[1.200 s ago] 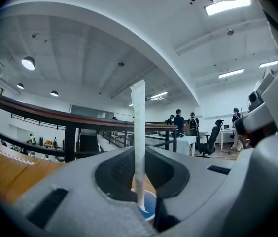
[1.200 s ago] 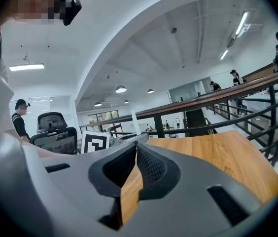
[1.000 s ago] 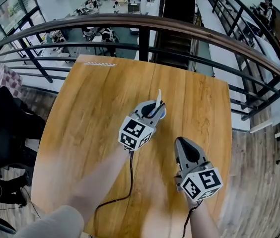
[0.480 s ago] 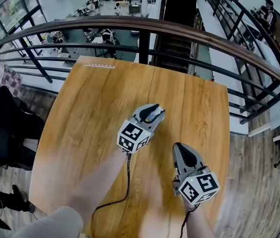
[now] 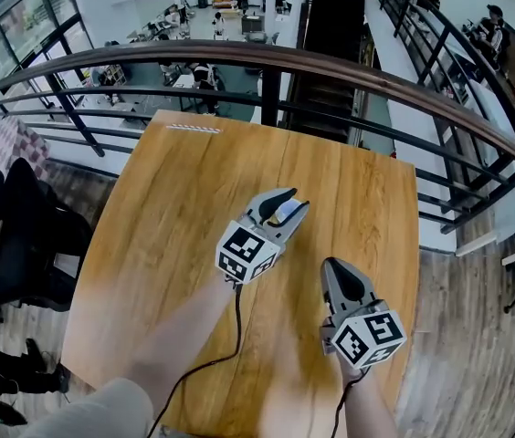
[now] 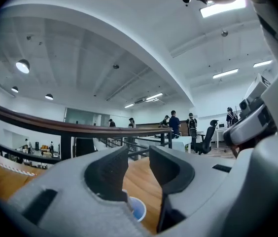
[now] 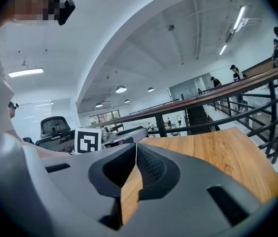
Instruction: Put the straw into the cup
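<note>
While the wooden table (image 5: pixel 166 199) fills the middle of the head view, the left gripper (image 5: pixel 298 199) hovers over its centre. Its jaws are spread wide, having just been opening, with nothing between them. Nearer and to the right, the right gripper (image 5: pixel 331 263) has its jaws pressed together, empty. Below the left gripper's jaws a pale blue cup (image 6: pixel 139 210) stands upright, mouth up. Only a pale sliver of the straw (image 6: pixel 125 195) shows at the cup's left rim; its lean cannot be told.
</note>
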A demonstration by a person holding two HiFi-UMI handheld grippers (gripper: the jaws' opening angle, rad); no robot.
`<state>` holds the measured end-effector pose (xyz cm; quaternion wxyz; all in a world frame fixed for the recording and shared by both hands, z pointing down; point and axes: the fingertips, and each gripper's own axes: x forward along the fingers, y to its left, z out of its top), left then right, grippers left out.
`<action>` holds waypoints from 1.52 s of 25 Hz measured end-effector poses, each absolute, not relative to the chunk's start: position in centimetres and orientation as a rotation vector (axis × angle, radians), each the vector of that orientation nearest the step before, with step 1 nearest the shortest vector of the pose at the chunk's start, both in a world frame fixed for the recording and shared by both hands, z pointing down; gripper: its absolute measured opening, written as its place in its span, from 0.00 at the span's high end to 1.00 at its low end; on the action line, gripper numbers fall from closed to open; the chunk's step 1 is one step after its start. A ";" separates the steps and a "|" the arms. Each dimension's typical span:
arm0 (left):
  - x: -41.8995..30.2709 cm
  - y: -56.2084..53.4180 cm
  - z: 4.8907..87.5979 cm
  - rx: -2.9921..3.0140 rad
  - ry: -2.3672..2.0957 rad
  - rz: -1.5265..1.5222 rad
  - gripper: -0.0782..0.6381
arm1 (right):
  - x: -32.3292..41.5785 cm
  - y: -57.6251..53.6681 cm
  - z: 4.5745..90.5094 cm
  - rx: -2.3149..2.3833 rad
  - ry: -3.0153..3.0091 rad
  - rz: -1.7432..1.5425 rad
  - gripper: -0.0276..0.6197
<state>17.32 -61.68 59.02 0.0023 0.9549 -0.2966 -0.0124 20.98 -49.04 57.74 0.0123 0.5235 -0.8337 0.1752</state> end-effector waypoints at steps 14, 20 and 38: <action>12.9 -52.8 41.4 3.021 -1.000 -0.183 0.72 | 21.5 -44.5 41.6 1.733 -2.651 0.248 0.92; 10.0 -46.1 35.0 3.066 -1.030 -0.260 0.81 | 21.1 -39.1 35.8 1.738 -2.656 0.116 0.92; 7.1 -27.2 34.9 3.110 -0.937 -0.098 0.86 | 15.4 -25.8 34.8 1.553 -2.748 0.200 0.92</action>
